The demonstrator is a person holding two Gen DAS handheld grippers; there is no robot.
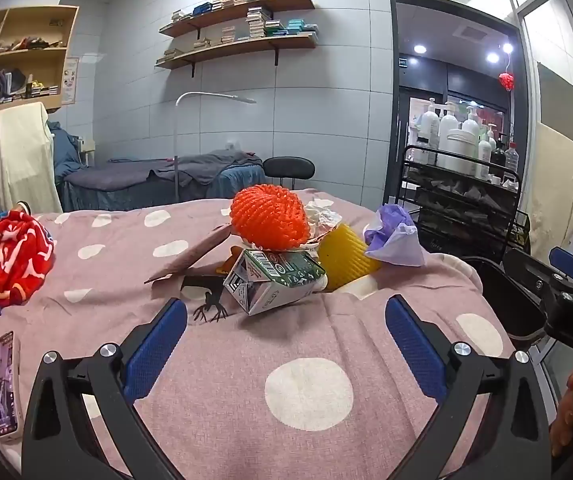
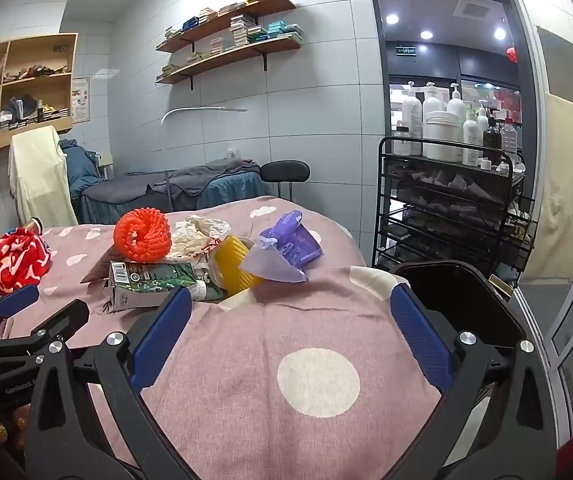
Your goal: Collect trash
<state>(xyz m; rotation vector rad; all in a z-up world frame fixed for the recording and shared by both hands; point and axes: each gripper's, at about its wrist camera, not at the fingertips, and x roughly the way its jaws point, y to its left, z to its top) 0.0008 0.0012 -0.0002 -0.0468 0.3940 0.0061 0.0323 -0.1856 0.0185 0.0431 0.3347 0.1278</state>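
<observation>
A trash pile sits mid-bed: an orange foam net (image 1: 270,216) (image 2: 142,240) on a green-and-white carton (image 1: 274,282) (image 2: 148,284), crumpled white paper (image 1: 322,210) (image 2: 196,236), a yellow ribbed piece (image 1: 346,258) (image 2: 234,266), a purple wrapper (image 1: 394,236) (image 2: 288,246) and brown cardboard (image 1: 194,254). A black bin (image 2: 462,300) (image 1: 506,300) stands at the bed's right edge. My left gripper (image 1: 286,332) is open and empty, short of the carton. My right gripper (image 2: 292,326) is open and empty, between the pile and the bin.
The bed has a pink dotted cover (image 1: 306,392). A red patterned cloth (image 1: 10,256) and a phone (image 1: 4,384) lie at its left. A black cart with bottles (image 2: 446,200) stands right. A second bed (image 1: 158,180) and a stool (image 1: 288,168) are behind.
</observation>
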